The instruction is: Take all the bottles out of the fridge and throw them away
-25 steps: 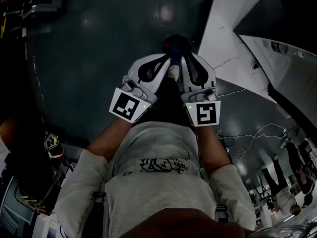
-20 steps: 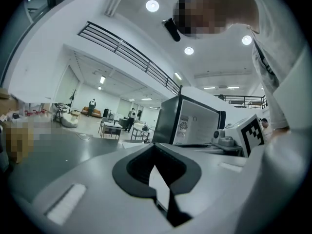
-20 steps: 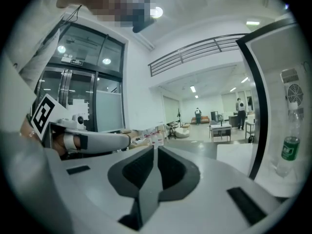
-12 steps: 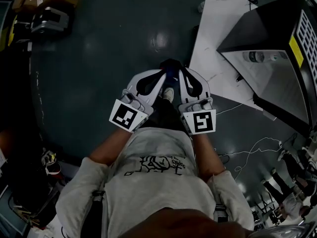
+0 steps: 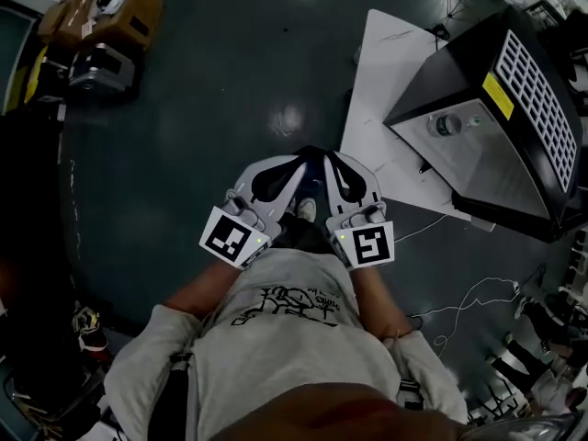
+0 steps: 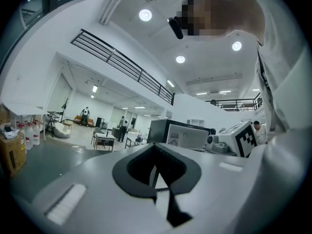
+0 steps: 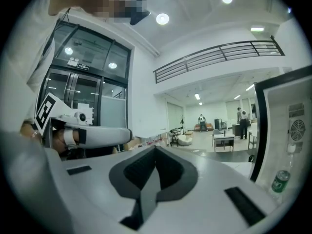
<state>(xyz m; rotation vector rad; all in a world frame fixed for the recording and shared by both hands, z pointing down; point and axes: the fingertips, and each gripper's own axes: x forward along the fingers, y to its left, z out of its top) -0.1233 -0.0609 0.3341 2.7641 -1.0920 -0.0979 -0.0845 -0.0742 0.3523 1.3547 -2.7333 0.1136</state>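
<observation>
On the dark floor's (image 5: 211,81) right edge, a black fridge (image 5: 446,67) on a white sheet (image 5: 386,81) holds a bottle (image 5: 447,125); the left gripper (image 5: 305,160) and the just-closed right gripper (image 5: 331,158) are both pinched together, empty.

The person (image 5: 276,338) stands on the floor (image 5: 202,127). Ahead and to the person's right a board (image 5: 381,81) lies flat on the floor, and the fridge (image 5: 441,76) stands on its far right part. A bottle (image 5: 447,124) stands upright in the fridge. Cardboard boxes (image 5: 110,12) sit well ahead to the left. Cables (image 5: 469,292) trail over the floor at the person's right, nearer than the fridge.
</observation>
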